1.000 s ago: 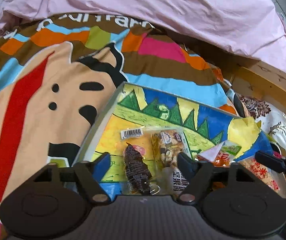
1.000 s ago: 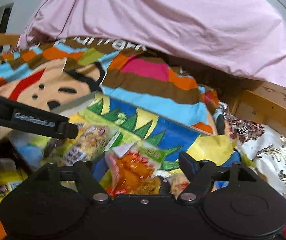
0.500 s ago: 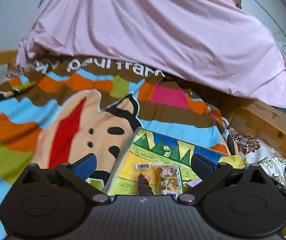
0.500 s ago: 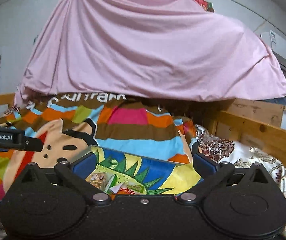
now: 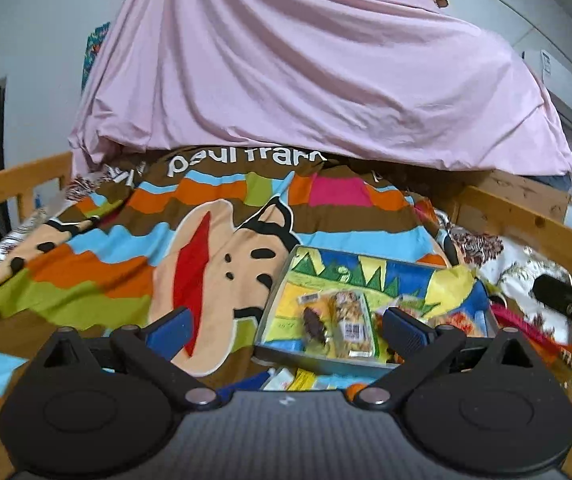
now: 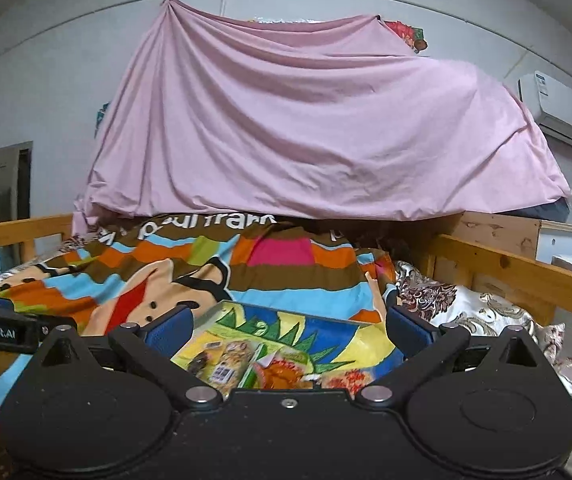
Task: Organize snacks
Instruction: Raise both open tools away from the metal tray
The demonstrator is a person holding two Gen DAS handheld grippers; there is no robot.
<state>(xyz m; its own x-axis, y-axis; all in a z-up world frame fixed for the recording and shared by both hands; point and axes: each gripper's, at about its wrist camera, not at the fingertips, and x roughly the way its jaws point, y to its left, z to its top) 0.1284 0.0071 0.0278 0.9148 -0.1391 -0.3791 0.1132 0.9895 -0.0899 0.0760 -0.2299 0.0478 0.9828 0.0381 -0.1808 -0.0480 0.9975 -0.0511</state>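
Observation:
A flat tray [image 5: 286, 272] [image 6: 326, 320] with a bright painted landscape lies on the striped bedspread. In it sit a dark snack packet [image 5: 315, 326] [image 6: 198, 365], a nut packet with a barcode [image 5: 352, 324] [image 6: 230, 356], an orange snack bag [image 6: 282, 368] and a red-printed packet [image 6: 344, 380]. My left gripper [image 5: 286, 330] hangs open above the tray's near edge, nothing between its blue pads. My right gripper [image 6: 286, 326] is open too, raised over the tray, holding nothing. More wrappers [image 5: 290, 380] lie on the bed in front of the tray.
A colourful cartoon bedspread [image 5: 166, 240] covers the bed. A pink sheet [image 6: 306, 120] hangs over the far end. Wooden bed rails [image 6: 526, 264] [image 5: 14, 176] run along both sides. The right gripper's arm [image 5: 566, 304] shows at the left wrist view's right edge.
Both grippers opened wide, letting go of snacks in the tray, then pulled back and up. The tray now looks smaller and lower in both views.

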